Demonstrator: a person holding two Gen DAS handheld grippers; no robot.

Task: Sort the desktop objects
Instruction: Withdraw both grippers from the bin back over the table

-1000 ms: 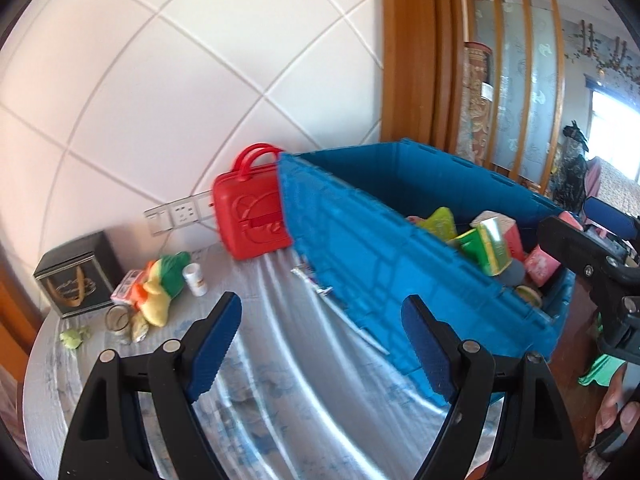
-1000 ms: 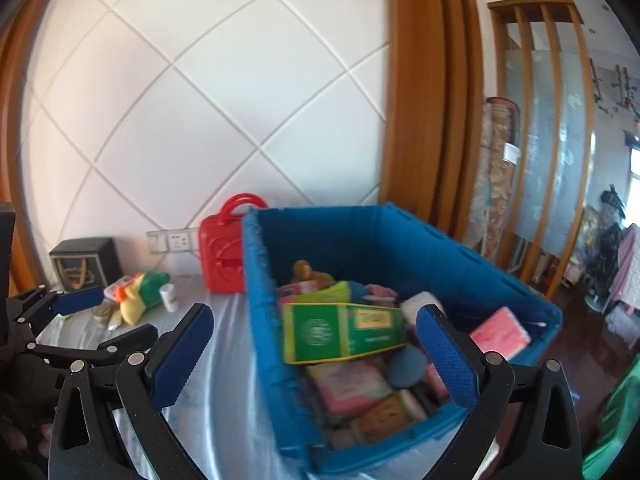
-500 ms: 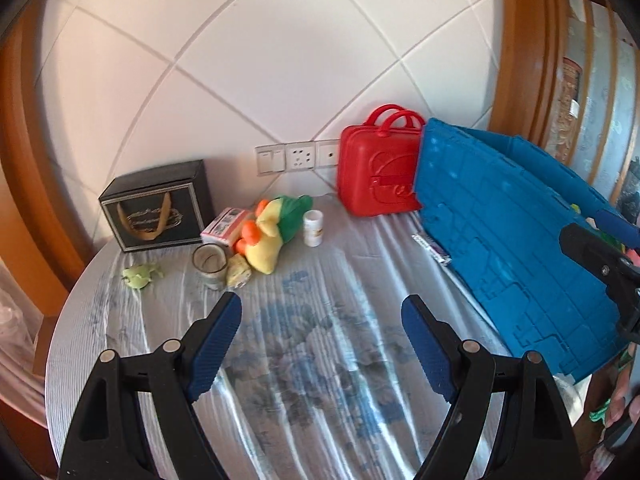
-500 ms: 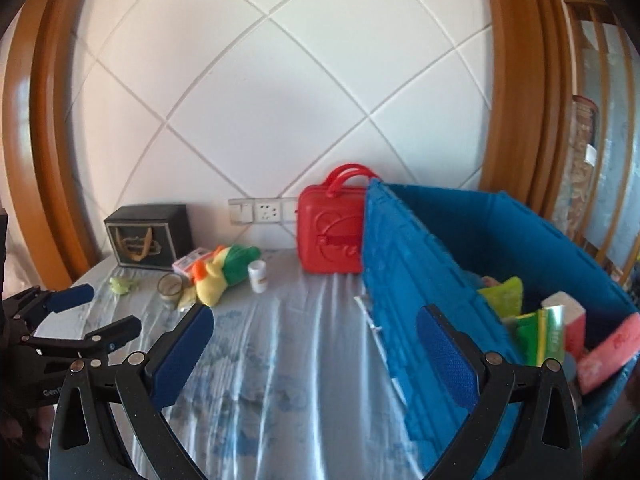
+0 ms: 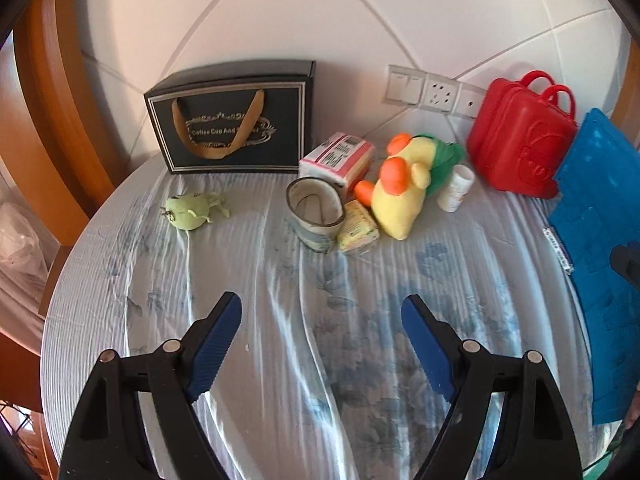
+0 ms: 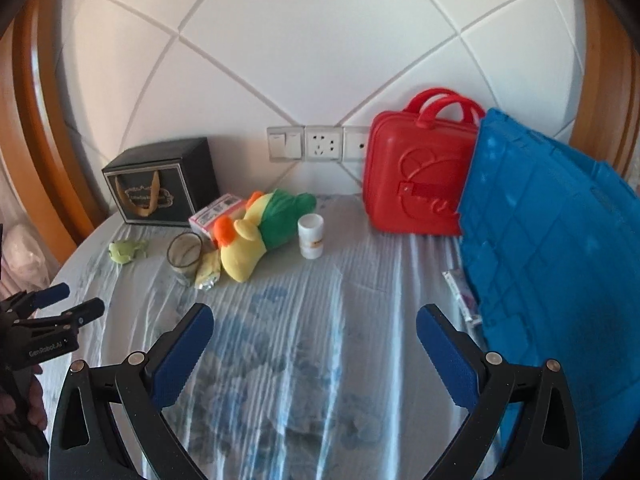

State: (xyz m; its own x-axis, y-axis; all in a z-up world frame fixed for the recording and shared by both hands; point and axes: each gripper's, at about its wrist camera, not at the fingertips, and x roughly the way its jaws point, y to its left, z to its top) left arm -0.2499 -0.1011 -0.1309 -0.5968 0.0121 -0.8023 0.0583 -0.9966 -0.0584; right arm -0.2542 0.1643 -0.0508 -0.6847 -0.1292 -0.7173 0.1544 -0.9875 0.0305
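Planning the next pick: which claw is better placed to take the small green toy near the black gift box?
Left. The green toy lies just ahead of the open left claw; in the right wrist view it sits far off to the side.

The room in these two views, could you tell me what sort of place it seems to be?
Probably a home living or dining area: a round table under a floral cloth against a padded wall with sockets, wooden trim, and a plush toy and red case among household clutter.

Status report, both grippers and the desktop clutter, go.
Left gripper open, empty. Right gripper open, empty. Plush toy, glass cup, white bottle loose on table. Nothing blocking.
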